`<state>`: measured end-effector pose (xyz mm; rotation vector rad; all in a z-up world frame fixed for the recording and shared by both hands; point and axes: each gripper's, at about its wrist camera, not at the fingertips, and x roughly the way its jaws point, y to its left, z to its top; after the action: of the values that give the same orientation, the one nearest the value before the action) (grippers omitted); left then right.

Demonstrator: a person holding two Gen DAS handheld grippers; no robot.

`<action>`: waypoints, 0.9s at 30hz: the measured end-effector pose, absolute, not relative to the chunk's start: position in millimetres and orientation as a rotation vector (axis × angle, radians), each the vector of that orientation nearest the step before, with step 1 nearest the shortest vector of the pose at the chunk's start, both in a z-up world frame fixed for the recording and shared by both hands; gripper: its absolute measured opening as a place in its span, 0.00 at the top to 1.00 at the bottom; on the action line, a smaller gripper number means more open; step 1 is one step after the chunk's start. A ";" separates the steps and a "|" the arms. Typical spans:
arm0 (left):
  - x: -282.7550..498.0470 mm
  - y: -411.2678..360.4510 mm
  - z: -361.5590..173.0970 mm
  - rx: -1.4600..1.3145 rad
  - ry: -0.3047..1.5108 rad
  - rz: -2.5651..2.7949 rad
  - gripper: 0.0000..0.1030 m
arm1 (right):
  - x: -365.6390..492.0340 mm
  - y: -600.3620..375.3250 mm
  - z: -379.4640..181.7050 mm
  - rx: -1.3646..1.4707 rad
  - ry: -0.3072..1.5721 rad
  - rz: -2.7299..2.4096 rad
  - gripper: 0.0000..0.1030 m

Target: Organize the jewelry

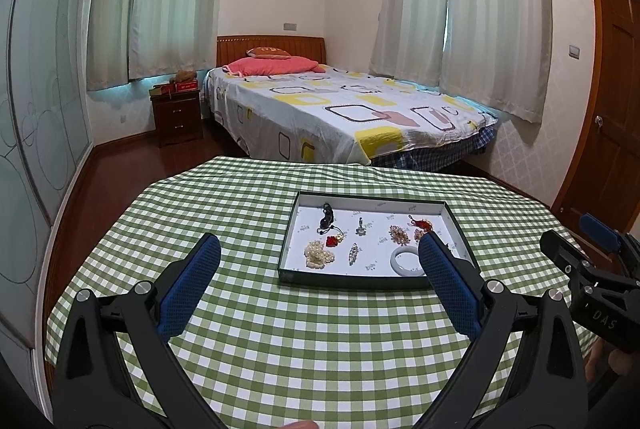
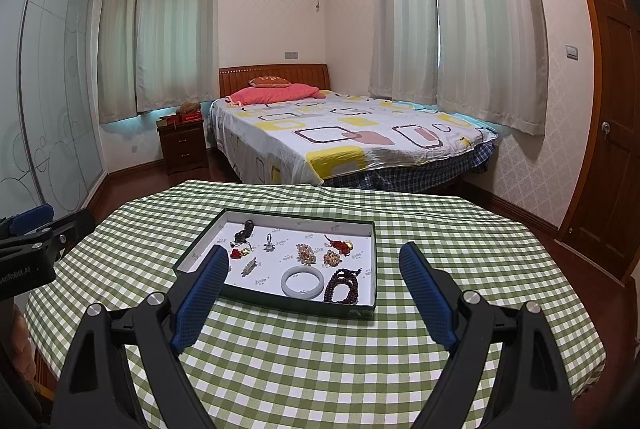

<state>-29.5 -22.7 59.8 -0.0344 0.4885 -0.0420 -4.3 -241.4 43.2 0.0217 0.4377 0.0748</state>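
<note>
The tablecloth (image 2: 320, 369) was checked in green and white. On it the shallow box (image 2: 276, 303) showed dark green walls and a white lining speckled with small grey printed marks. Inside, the bangle (image 2: 303, 281) was milky white, the bead bracelet (image 2: 340, 285) dark reddish-brown, the pearl cluster (image 1: 318, 254) cream, the small charm (image 1: 331, 240) bright red, and the tasselled piece (image 2: 339, 246) red with gold. The pads of the left gripper (image 1: 320, 243) and right gripper (image 2: 314, 253) were blue on black frames. Beyond, the bedsheet (image 2: 340, 141) was white with yellow, pink and brown-outlined squares, the pillow (image 2: 276, 93) pink, the curtains (image 2: 460, 29) pale cream and the door (image 2: 616, 129) orange-brown wood.
</note>
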 end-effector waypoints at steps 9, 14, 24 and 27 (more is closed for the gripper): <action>-29.2 -25.3 58.1 -0.037 0.481 -0.063 0.04 | -3.5 -239.7 41.3 0.022 0.445 0.074 0.18; -28.7 -25.7 57.0 -0.042 0.471 -0.060 0.04 | -3.5 -240.0 41.1 0.024 0.447 0.074 0.18; -23.4 -27.3 47.8 -0.017 0.474 -0.069 0.04 | -3.1 -240.4 38.1 0.028 0.455 0.072 0.18; -17.4 -27.7 42.0 -0.003 0.502 -0.090 0.04 | -1.8 -241.8 35.3 0.032 0.462 0.068 0.18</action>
<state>-17.4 -27.7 42.0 -0.0033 0.5017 -0.0897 -1.8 -241.8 35.3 0.0318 0.4623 0.0681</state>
